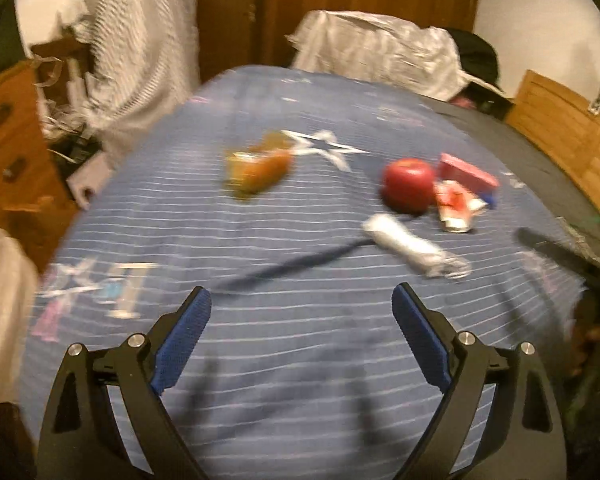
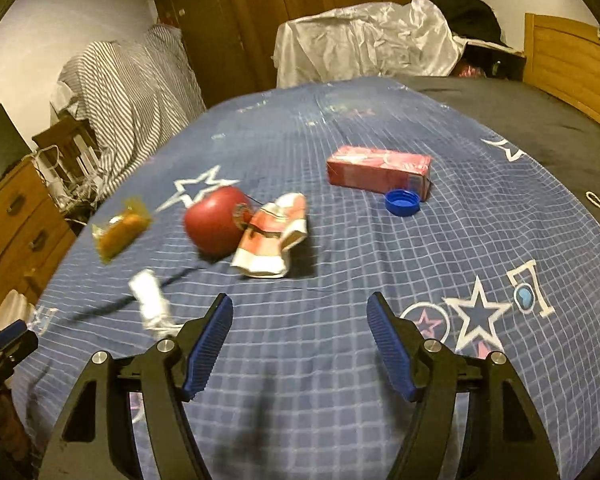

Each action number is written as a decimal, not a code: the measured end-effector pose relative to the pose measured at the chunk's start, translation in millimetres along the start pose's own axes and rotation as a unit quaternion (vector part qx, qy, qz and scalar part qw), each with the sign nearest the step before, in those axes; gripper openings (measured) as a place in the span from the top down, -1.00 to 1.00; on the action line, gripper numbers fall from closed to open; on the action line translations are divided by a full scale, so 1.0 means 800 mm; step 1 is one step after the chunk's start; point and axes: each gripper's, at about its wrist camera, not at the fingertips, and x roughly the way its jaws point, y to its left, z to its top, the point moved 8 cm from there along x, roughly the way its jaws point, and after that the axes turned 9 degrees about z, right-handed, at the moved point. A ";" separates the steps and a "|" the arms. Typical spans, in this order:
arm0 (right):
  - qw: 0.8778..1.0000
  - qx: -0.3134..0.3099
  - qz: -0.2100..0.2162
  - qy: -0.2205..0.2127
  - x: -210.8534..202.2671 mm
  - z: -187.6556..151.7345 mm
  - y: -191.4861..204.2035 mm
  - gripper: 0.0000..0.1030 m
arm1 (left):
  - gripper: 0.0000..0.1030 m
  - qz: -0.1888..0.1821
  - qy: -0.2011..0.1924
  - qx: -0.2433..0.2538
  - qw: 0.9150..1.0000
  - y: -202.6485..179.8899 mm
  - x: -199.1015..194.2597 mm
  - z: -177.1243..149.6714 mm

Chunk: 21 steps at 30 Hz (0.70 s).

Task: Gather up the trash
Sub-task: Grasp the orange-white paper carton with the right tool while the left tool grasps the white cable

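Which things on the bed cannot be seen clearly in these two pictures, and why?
- Orange packet: left wrist view, motion blur hides its print.
- Blue cap: left wrist view, mostly hidden behind the crumpled wrapper.
- White tube: right wrist view, blurred, label unreadable.
- Red carton: print too small.

Matt cloth bedspread point(image 2: 340, 120), glossy red apple point(image 2: 214, 224), crumpled paper carton point(image 2: 272, 236), plastic cap point(image 2: 403, 202).
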 end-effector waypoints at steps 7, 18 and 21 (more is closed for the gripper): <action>0.999 -0.018 0.028 0.032 0.071 0.040 0.007 -0.37 | -0.71 -0.054 0.039 -0.047 0.997 -0.092 0.063 0.028; 0.994 0.048 0.058 0.079 0.163 0.045 0.007 0.32 | -0.56 -0.019 0.083 -0.105 0.991 -0.126 0.143 0.025; 0.992 0.063 0.073 0.076 0.170 0.043 0.005 0.79 | -0.18 -0.009 0.078 -0.108 0.991 -0.115 0.145 0.027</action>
